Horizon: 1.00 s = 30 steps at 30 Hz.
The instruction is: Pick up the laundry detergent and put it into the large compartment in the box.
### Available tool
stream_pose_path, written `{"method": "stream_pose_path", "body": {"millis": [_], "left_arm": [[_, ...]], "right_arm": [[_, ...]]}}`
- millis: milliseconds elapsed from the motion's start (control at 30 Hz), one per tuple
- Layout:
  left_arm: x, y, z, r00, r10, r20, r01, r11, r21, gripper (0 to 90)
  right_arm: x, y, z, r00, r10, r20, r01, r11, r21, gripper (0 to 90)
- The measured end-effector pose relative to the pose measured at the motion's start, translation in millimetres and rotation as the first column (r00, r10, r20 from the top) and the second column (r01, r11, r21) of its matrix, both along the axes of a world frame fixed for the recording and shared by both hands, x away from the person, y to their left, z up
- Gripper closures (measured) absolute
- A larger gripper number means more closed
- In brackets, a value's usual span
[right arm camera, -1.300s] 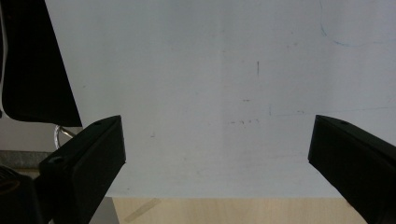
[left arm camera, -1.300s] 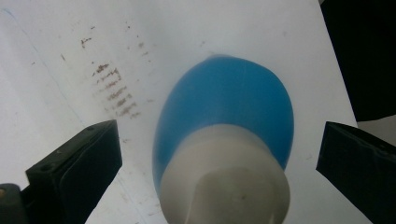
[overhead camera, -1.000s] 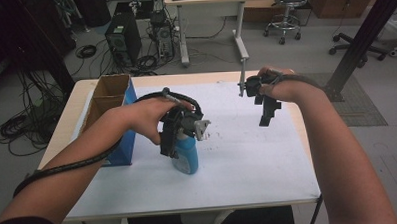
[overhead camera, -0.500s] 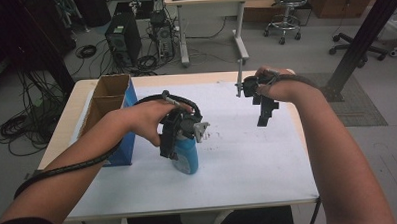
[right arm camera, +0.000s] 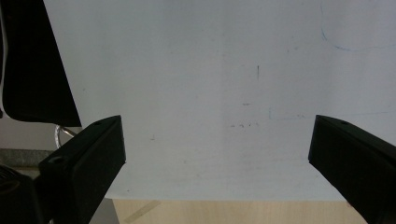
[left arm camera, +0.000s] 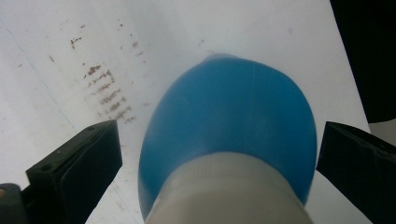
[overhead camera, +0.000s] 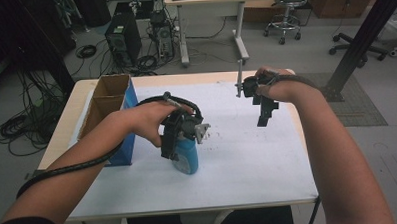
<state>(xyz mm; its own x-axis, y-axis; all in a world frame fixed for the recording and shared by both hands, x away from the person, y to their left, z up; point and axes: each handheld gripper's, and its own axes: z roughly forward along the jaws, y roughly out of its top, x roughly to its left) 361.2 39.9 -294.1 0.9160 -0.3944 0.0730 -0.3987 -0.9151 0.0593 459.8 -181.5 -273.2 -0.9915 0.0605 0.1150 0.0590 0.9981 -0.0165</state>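
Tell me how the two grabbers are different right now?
The left gripper has a blue bottle between its jaws, without touching it; the right gripper has nothing between its jaws. The left is near the cardboard box; the right is over bare white paper. Both are open.

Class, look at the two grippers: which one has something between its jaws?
The left gripper: a blue bottle sits between its open jaws. The right gripper has bare white paper below.

Bare forearms entering from the bottom of the frame, a dark sleeve edge at lower left. Black left gripper point(overhead camera: 180, 135) at centre with a grey three-cornered plate and thick black cable looping lower left; black right gripper point(overhead camera: 264, 109) at upper right; blocky matte jaws with small screw holes.
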Motion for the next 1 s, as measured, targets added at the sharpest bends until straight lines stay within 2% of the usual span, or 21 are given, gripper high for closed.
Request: {"method": "stream_pose_path", "body": {"millis": [100,367,500,533,733,767,1000], "left_arm": [[-0.1,0.5,0.2,0.9999,0.012,-0.008,-0.012,0.9999,0.0,0.4],[1.1,0.0,-0.7,1.0,0.0,-0.006,0.0,1.0,0.006,1.4],[0.8,0.9,-1.6,0.9998,0.015,-0.012,-0.015,0.9998,0.01,1.8],[1.2,0.2,-0.8,1.0,0.001,-0.001,-0.001,1.0,0.006,1.9],[-2.1,-0.9,2.1,0.9999,0.003,-0.014,-0.003,1.0,0.002,5.6],[-1.8,-1.7,3.6,0.9999,-0.011,-0.004,0.011,0.9999,0.004,5.6],[-2.8,-2.1,4.1,1.0,-0.008,0.0,0.008,0.9999,0.014,8.1]], "right_arm": [[0.0,-0.5,-0.2,1.0,0.001,0.002,-0.001,1.0,-0.001,3.8],[0.7,0.5,-2.0,1.0,0.001,-0.001,-0.001,1.0,-0.002,3.8],[0.6,1.0,-2.7,1.0,0.003,-0.001,-0.003,1.0,-0.006,3.9],[0.6,1.0,-2.6,1.0,0.003,0.0,-0.003,1.0,-0.005,3.8],[0.8,-0.2,-3.5,1.0,-0.001,-0.002,0.001,1.0,-0.006,3.8],[0.9,-0.6,-3.9,1.0,-0.002,-0.003,0.002,1.0,-0.006,3.8],[1.0,-0.4,-5.7,1.0,-0.001,-0.004,0.001,1.0,-0.004,3.8]]}}
